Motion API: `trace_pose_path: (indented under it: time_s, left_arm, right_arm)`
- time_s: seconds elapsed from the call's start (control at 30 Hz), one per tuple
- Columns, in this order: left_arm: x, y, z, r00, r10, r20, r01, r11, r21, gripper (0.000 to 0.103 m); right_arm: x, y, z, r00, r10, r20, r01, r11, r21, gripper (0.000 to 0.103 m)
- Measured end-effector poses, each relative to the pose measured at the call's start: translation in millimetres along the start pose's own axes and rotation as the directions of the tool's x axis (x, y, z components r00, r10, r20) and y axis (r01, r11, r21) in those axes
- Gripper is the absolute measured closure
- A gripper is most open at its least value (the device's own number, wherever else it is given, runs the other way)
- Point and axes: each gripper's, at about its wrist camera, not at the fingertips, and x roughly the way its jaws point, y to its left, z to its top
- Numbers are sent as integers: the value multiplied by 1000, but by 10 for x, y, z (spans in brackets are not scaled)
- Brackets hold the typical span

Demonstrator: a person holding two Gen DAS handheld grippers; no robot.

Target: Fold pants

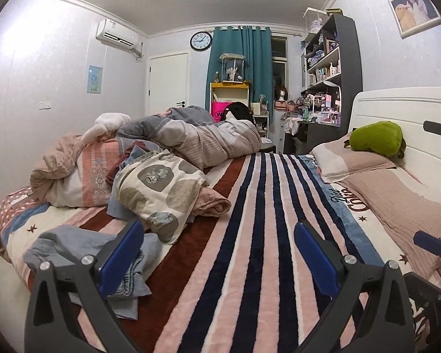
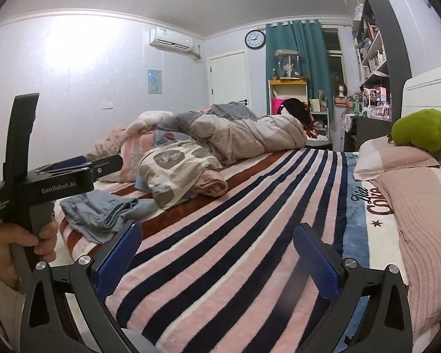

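Note:
The pants [image 1: 70, 242] are a crumpled blue-grey heap on the striped blanket [image 1: 250, 235], near the bed's left edge. In the left wrist view my left gripper [image 1: 217, 235] stands open over the blanket with nothing between its blue pads [image 1: 123, 253]. The heap lies just behind and left of its left finger. In the right wrist view my right gripper [image 2: 217, 235] is open and empty above the stripes. The pants [image 2: 103, 209] lie to its left. A hand [image 2: 20, 241] holds the left gripper's body [image 2: 44, 188] above them.
A patterned cream cloth [image 1: 158, 194] and rolled quilts [image 1: 208, 138] pile up behind the pants. Pink pillows [image 1: 358, 161] and a green plush toy [image 1: 376, 138] lie along the white headboard [image 1: 411, 108] on the right. Shelves and a desk stand beyond the bed.

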Motion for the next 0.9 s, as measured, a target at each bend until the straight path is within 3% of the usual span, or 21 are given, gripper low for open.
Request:
trace_pose_path:
  time_s: [0.9]
  left_arm:
    - [-64,-45,-7,1000,-4,4,4,1000,23,1]
  right_arm:
    - [-28,42,90,1000,0,17,0,1000,24,1]
